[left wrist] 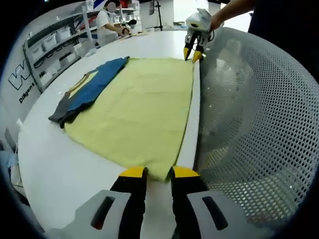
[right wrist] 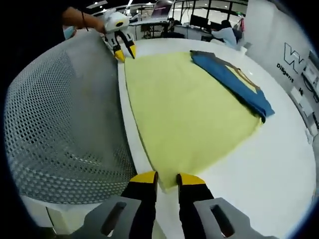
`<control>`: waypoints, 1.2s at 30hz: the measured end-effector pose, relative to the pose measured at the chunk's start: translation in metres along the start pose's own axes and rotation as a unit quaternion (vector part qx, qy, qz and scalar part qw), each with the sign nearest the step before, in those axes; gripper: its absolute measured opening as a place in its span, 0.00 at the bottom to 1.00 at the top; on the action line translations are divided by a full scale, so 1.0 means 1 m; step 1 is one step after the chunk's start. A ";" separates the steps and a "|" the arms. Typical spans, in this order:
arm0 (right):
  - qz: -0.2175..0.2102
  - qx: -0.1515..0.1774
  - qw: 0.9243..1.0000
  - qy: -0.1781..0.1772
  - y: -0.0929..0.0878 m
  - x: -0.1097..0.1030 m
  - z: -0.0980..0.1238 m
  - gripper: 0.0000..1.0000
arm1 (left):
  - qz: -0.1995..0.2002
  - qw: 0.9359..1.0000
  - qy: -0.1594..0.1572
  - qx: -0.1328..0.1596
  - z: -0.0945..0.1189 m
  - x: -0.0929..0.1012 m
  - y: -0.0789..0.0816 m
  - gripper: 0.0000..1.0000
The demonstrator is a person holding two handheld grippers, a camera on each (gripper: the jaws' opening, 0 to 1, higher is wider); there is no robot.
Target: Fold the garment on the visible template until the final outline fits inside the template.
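Left gripper (left wrist: 158, 173) and right gripper (right wrist: 167, 179) parted, released, at near corners of yellow template (left wrist: 139, 107); folded blue garment (left wrist: 89, 89) on template's far edge.

Bright, even overhead light leaves the glossy white table (left wrist: 60, 169) nearly shadowless with a soft sheen, the flat pale-yellow cloth sheet (right wrist: 184, 114) stays sharp at centre, while fisheye bending curves the edges and the far background goes washed-out and soft.
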State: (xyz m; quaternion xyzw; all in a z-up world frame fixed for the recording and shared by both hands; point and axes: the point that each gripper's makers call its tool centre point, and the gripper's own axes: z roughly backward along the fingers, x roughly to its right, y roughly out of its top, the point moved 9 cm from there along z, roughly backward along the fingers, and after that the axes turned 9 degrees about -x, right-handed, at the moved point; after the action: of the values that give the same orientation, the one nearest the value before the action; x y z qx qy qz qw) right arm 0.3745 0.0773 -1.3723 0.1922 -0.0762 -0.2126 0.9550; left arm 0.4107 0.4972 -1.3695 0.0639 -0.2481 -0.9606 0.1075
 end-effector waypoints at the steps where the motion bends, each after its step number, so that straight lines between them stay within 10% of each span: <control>1: 0.000 0.000 1.000 0.000 0.000 0.000 0.000 0.10 | -0.001 1.000 0.000 -0.001 0.000 0.000 0.000 0.14; 36: -0.016 -0.019 1.000 -0.009 0.014 0.017 0.016 0.00 | 0.137 0.988 -0.067 -0.007 0.013 -0.021 0.001 0.01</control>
State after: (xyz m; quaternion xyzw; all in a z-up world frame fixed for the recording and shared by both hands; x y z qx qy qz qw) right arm 0.3916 0.0757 -1.3508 0.1737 -0.0776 -0.2307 0.9542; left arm 0.4292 0.5073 -1.3565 -0.0362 -0.2542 -0.9407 0.2217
